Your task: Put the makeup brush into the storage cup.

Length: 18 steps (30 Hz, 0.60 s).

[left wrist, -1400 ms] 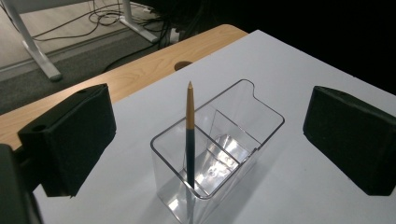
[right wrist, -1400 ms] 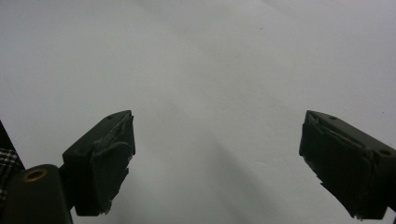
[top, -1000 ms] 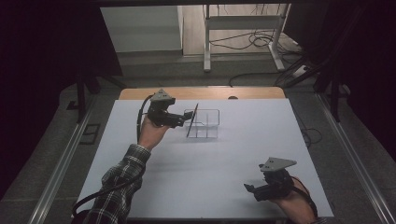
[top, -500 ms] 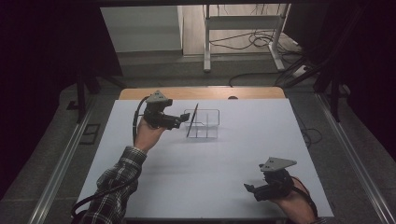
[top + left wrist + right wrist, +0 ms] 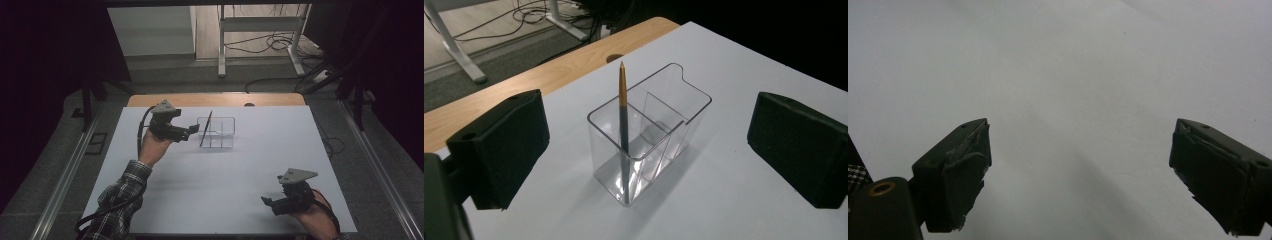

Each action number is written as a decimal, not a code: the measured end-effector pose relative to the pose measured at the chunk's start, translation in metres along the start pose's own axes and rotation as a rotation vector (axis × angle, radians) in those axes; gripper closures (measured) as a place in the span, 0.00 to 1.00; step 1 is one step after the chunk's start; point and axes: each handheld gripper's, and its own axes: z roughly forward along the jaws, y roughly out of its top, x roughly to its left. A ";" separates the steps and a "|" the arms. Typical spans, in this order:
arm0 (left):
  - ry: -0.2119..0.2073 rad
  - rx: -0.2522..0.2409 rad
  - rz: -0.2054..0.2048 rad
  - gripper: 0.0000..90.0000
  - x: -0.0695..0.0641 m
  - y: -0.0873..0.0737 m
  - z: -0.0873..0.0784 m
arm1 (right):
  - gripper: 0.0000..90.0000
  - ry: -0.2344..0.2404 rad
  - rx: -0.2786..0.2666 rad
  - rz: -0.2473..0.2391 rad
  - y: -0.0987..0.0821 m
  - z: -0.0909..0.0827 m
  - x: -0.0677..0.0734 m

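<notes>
We see the pencil (image 5: 623,125) standing upright in the near-end compartment of the clear holder (image 5: 674,120), far on the white desk (image 5: 220,190). Our left gripper (image 5: 192,131), just beside it, gapes wide and empty, so the placing step looks done. Our right gripper (image 5: 268,203) rests near the front edge, jaws wide, holding nothing. Next, we judge, the left should draw back without clipping the pencil.
</notes>
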 end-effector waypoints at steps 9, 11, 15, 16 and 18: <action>-0.010 -0.002 -0.013 0.04 -0.001 -0.007 -0.003 | 0.10 0.002 -0.008 0.006 0.000 0.000 0.000; -0.011 -0.002 -0.012 0.04 -0.001 -0.008 -0.003 | 0.10 0.009 -0.015 0.010 0.000 -0.001 0.000; -0.015 -0.007 -0.015 0.04 -0.002 -0.010 -0.005 | 0.10 0.009 -0.014 0.011 0.000 -0.001 0.000; -0.017 -0.009 -0.013 0.04 -0.003 -0.010 -0.007 | 0.09 0.010 -0.015 0.012 0.000 -0.001 0.000; -0.017 -0.010 -0.012 0.04 -0.003 -0.010 -0.008 | 0.09 0.009 -0.015 0.012 0.000 -0.001 0.000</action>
